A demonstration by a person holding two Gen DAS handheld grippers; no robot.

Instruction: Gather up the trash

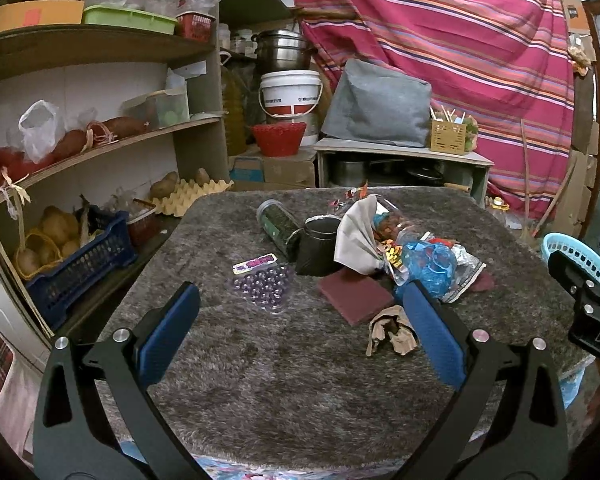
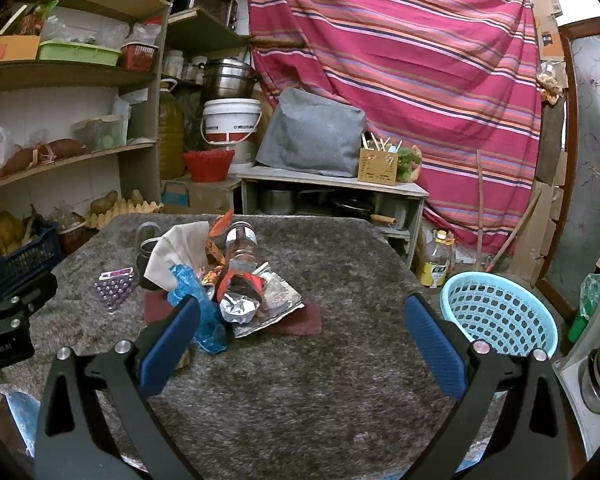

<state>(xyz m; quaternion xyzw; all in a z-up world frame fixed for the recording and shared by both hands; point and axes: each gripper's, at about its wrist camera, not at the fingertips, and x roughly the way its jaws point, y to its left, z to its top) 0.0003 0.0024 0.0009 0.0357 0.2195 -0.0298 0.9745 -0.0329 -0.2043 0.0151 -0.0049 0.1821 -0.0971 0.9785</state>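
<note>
A heap of trash lies mid-table: a crumpled blue plastic bag (image 1: 430,266) (image 2: 198,304), foil wrappers (image 2: 244,304), a white cloth (image 1: 356,236) (image 2: 180,252), a clear bottle (image 2: 242,246) and a brown paper wad (image 1: 392,330). My left gripper (image 1: 300,300) is open above the grey fuzzy table (image 1: 280,380), nothing between its fingers; the brown wad sits beside its right finger (image 1: 432,332). My right gripper (image 2: 302,312) is open and empty too, with the blue bag by its left finger (image 2: 168,348). A light blue basket (image 2: 500,316) (image 1: 576,256) stands off the table's right side.
A packet of purple beads (image 1: 266,284), a green-filled jar (image 1: 278,228), a dark tin (image 1: 320,246) and maroon scouring pads (image 1: 354,294) lie on the table. Shelves with potatoes and a blue crate (image 1: 84,264) are left. A striped curtain (image 2: 400,80) hangs behind; an oil bottle (image 2: 436,262) stands on the floor.
</note>
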